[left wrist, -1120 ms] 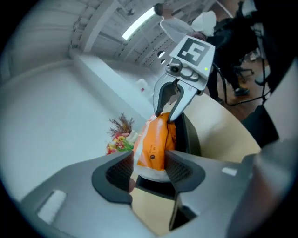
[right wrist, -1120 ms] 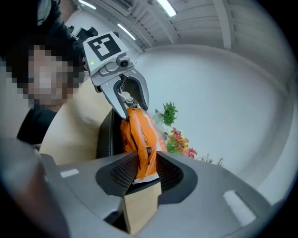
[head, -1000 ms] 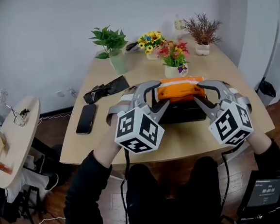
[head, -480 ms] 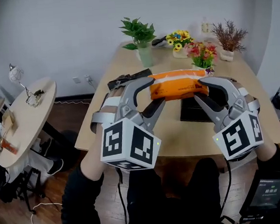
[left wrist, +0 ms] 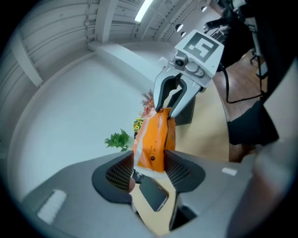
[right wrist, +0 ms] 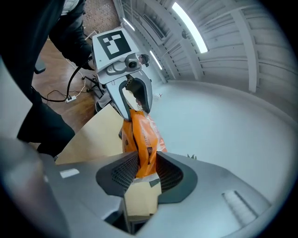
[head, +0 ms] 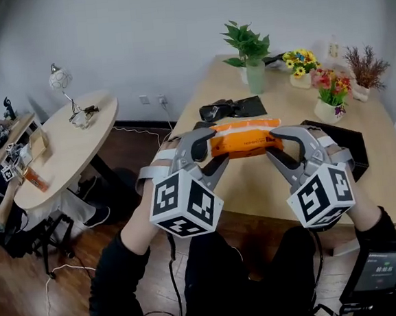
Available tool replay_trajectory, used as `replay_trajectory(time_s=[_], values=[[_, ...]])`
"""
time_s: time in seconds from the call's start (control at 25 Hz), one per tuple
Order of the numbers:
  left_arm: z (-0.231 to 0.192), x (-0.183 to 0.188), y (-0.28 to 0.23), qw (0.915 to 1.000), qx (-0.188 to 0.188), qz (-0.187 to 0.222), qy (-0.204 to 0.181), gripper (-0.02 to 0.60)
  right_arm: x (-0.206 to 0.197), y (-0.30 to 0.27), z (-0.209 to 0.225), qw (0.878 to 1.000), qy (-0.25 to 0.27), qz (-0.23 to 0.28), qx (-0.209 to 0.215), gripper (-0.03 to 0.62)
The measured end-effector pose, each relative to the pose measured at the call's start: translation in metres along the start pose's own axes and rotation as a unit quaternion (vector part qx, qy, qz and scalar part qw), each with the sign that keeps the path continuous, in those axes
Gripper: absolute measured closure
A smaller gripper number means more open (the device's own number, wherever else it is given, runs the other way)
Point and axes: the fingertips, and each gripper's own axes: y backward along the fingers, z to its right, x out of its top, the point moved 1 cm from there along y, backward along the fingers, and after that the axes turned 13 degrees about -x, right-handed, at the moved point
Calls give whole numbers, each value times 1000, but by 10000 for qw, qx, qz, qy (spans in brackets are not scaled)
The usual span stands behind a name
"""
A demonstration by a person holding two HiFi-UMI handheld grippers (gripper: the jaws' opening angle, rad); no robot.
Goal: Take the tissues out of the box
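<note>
Black sleeves [head: 119, 278] rise from the lower edge to 2 grippers held side by side over the near edge of a wooden table [head: 256, 190]. On the left, the left gripper [head: 212, 151] has its jaws clenched on the left end of an orange tissue pack [head: 246, 137]. The left gripper view shows that end squeezed between the ribbed pads [left wrist: 118, 172], with a phone [left wrist: 153, 195] lying on the table below. On the right, the right gripper [head: 274, 146] is likewise clamped on the pack's right end, and the right gripper view shows the wrapper pinched flat between its pads [right wrist: 125, 173]. The pack hangs level between the 2 grippers, lifted clear of the table, outside a black box [head: 345, 149] and to its left. Behind the pack lies a black pouch [head: 231, 107]. At the table's far end stand a green plant [head: 249, 46] in a vase, 2 pots of flowers [head: 300, 62] and a dried sprig [head: 366, 70]. Farther left, a round table [head: 66, 151] carries a small lamp [head: 57, 77], with a white wall beyond.
</note>
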Motion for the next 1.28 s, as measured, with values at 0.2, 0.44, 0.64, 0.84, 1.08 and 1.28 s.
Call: replay_trajectory(time_s=[0.2,0.44,0.64,0.84,1.08,1.28], values=[[23,-34,-35,9981,-487,-229,292,391,-25,-20,-41,9986,-38,-343,403,471],[39,-53,-63,9951,-853,-384,312,379,-50,-34,-72,9948,-147,-673,754,459],[24,-53,-77,9956,-737,-265,505,342,-55,-44,-61,9940,-611,-640,639,416],[5,-57,-67,9934,-88,207,1126,273,-47,-36,-37,9935,-1080,-365,5,345],[10,-35,-31,9747,727,1162,1765,293,-43,-7,-17,9845,-1641,-6,-617,392],[30,-8,0,9260,1138,2376,2703,337,-27,18,-10,9601,-2634,495,-805,433]])
